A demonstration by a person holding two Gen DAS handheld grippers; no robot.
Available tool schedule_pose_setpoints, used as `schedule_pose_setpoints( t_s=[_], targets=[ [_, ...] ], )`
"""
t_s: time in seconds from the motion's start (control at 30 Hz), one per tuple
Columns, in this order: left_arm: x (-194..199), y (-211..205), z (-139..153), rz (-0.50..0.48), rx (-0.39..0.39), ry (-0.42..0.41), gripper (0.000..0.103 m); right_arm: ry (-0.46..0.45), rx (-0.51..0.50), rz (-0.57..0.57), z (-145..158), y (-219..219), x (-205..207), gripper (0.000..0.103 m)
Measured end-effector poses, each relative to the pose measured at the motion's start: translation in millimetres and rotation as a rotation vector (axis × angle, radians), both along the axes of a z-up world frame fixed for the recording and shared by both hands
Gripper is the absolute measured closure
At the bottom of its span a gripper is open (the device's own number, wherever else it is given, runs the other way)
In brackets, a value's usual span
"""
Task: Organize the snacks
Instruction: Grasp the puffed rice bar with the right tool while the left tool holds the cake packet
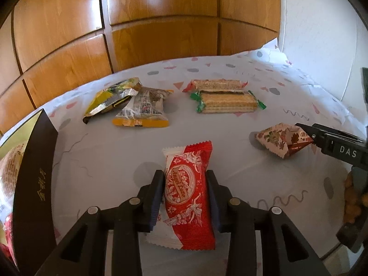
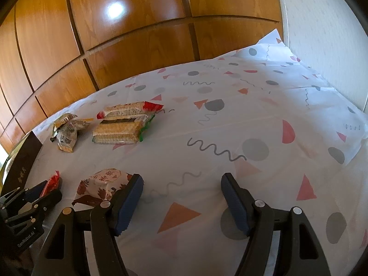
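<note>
A red and white snack packet point(image 1: 186, 195) sits between the fingers of my left gripper point(image 1: 184, 174), which is shut on its middle; both pads press its sides just above the cloth. In the right wrist view that gripper point(image 2: 49, 188) shows at the lower left with the red packet point(image 2: 51, 181) in it. My right gripper point(image 2: 181, 179) stands open with only cloth between its fingers. A floral white and brown packet point(image 2: 101, 184) lies against the outside of its left finger point(image 2: 128, 197). The left wrist view shows the floral packet point(image 1: 280, 139) at the right.
Two wafer packs point(image 1: 225, 102) lie stacked at the back, and two yellow and silver packets point(image 1: 128, 105) lie left of them. A dark box point(image 1: 32, 184) holding packets stands at the left edge. The patterned tablecloth point(image 2: 253, 105) meets wooden doors point(image 1: 161, 23) behind.
</note>
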State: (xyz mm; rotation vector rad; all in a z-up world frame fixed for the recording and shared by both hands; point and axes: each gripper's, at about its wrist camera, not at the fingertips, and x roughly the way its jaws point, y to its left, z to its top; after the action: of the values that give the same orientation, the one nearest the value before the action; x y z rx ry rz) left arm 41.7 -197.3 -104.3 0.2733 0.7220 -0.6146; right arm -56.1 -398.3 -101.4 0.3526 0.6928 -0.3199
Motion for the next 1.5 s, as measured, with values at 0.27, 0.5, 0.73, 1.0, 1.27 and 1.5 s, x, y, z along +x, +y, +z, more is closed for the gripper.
schedule_pose_setpoints(
  t_s=[0.27, 0.5, 0.73, 1.0, 1.27, 1.5],
  targets=[
    [2.4, 3.0, -1.3, -0.004, -0.043, -0.005, 0.065, 0.065, 0.046, 0.065, 20.0, -13.5, 13.9, 0.045],
    [2.0, 3.9, -0.3, -0.004, -0.061, 0.001, 0.065, 0.080, -0.064, 0.289, 54.3, 11.5, 74.4, 0.060],
    [2.9, 6.2, -0.2, -0.005, -0.078, 0.009, 0.065, 0.219, -0.223, 0.500, 54.4, 41.6, 167.6, 0.063],
    [5.5, 8.2, -0.8, -0.008, -0.102, 0.023, 0.065, 0.363, -0.276, 0.569, 35.2, 41.2, 218.7, 0.062],
    [6.6, 11.5, -1.3, -0.009, -0.113, 0.029, 0.065, 0.378, -0.235, 0.430, 23.0, 5.1, 196.8, 0.075],
    [7.1, 12.2, -1.6, -0.009, -0.114, 0.030, 0.065, 0.361, -0.198, 0.231, 23.1, -25.2, 131.0, 0.075]
  ],
)
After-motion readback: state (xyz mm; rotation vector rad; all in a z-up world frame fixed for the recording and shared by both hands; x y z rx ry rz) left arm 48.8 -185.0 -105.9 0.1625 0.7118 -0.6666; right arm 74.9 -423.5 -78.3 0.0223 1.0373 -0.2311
